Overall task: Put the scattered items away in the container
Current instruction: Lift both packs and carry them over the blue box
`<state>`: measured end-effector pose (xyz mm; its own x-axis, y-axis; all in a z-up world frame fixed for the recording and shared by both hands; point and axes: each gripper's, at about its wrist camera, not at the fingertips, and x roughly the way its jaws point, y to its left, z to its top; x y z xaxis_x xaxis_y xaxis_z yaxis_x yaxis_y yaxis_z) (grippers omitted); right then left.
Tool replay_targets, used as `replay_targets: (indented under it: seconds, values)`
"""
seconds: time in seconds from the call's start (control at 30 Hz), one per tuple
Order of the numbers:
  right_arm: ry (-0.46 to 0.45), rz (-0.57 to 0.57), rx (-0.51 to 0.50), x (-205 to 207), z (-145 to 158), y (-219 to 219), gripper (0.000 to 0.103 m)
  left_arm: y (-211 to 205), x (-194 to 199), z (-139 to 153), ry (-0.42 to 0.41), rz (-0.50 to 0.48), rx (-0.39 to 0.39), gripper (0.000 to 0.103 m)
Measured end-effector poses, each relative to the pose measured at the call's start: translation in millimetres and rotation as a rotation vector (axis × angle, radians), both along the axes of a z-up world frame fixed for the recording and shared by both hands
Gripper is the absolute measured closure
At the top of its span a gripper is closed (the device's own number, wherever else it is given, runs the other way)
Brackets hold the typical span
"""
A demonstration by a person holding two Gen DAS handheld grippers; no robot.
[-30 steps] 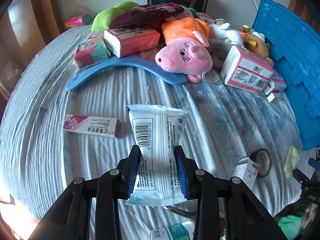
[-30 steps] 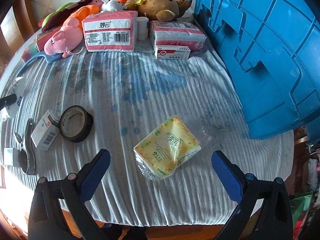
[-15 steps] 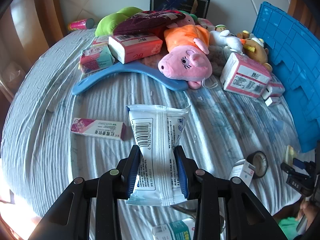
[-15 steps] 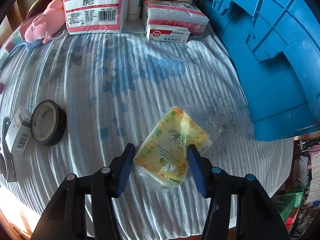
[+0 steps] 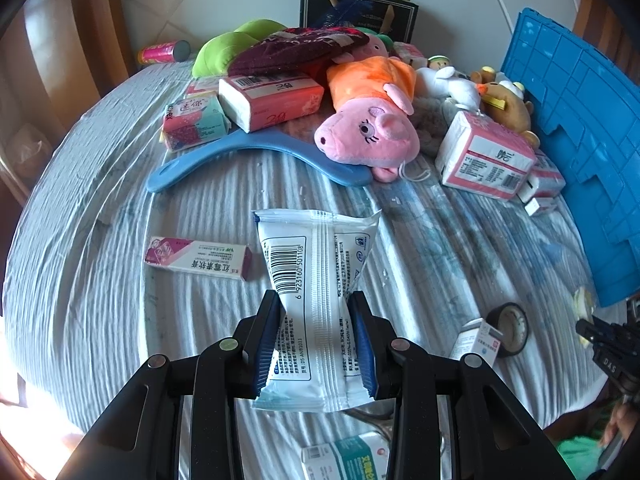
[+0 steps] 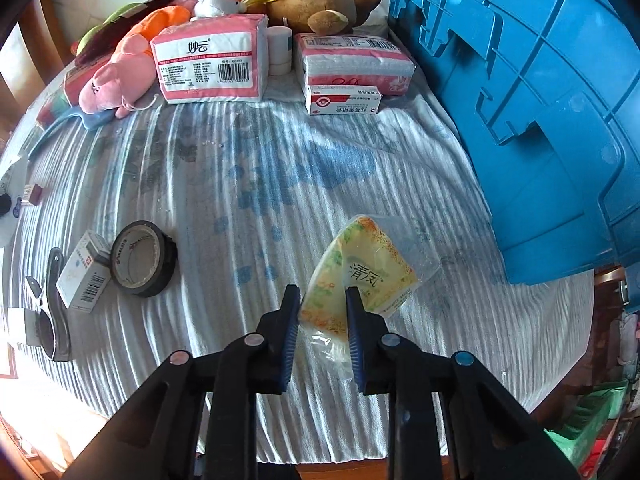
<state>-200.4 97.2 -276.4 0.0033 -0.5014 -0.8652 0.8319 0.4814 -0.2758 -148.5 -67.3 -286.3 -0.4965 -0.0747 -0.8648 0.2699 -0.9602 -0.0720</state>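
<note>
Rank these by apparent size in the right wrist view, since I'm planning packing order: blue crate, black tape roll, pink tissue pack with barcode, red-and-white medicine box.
1. blue crate
2. pink tissue pack
3. and 4. black tape roll and medicine box: unsure, tape sits nearer the camera.

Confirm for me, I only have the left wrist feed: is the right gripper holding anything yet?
Observer: Yes. The right gripper is shut on the yellow tissue pack, near the blue crate.
Operator: Is the pack squarely in the fingers?
Observer: No, the fingers pinch its near corner; most of the pack sticks out ahead of them.
Operator: What's by the crate that I can't see well?
Observer: A small red and white box lies in front of a pink tissue pack.
Operator: Left side looks fine to me.
Observer: Agreed, the left gripper is shut on the white wipes pack.
</note>
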Motion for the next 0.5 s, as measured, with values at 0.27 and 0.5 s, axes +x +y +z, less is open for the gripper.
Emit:
replay_targets:
  seconds: [0.27,0.5]
  values:
    - [-0.024,0.029,-0.024,10,24,14,0.082,2,8,11,0.022,0.014,0.016,0.069]
    - [-0.046,0.065,-0.064,21,63,37,0.082,2,17,30,0.042,0.020,0.030,0.069]
